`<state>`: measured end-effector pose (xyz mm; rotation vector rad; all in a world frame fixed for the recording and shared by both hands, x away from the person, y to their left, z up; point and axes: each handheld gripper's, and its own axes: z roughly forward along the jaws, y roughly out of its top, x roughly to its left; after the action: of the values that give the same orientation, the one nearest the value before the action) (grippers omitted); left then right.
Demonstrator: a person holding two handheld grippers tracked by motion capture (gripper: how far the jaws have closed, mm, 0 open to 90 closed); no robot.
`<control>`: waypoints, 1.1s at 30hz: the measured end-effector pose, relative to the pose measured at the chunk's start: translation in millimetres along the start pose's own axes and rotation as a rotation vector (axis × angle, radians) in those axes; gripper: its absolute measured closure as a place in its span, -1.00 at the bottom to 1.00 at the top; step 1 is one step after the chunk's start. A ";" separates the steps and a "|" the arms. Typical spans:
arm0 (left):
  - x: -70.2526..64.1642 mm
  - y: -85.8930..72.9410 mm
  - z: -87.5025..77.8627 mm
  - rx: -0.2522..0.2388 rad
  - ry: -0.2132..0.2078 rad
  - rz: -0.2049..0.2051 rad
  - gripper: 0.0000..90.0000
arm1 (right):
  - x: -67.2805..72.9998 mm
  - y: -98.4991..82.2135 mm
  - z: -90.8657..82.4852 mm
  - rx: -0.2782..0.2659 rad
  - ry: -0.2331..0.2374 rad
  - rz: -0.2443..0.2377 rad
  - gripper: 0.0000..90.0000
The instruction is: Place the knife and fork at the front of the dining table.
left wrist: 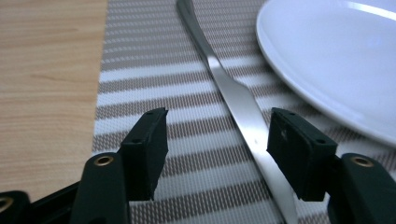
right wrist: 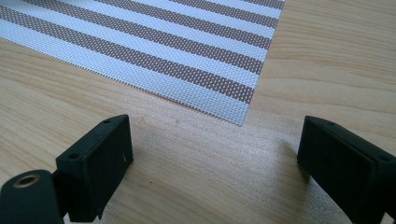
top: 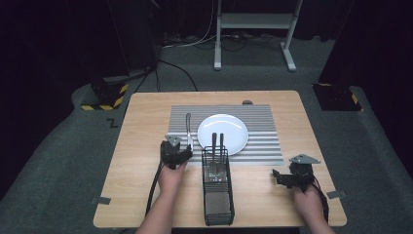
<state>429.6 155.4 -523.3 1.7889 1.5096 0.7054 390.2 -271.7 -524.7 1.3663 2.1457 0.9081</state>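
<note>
Silver utensil (left wrist: 236, 100) lies flat on striped placemat (left wrist: 140, 93), beside white plate (left wrist: 327, 60).

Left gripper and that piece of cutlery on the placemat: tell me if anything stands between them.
Nothing visible does. The left gripper is open, and the silver utensil lies flat on the striped placemat between its jaws, nearer one jaw. The white plate sits beside it.

A light wooden tabletop (top: 146, 146), set for a meal.
A grey-and-white striped woven placemat (top: 263, 141) and a black wire cutlery basket (top: 217, 202) lie directly on it.
</note>
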 end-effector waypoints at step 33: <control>51.7 -52.6 -71.0 0.087 0.032 0.100 -0.74 | 9.1 -2.5 -8.1 -0.058 -0.052 -0.060 -0.70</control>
<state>352.0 222.1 -521.7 1.9378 1.5010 0.7299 379.4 -266.6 -521.0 1.2770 2.0932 0.8957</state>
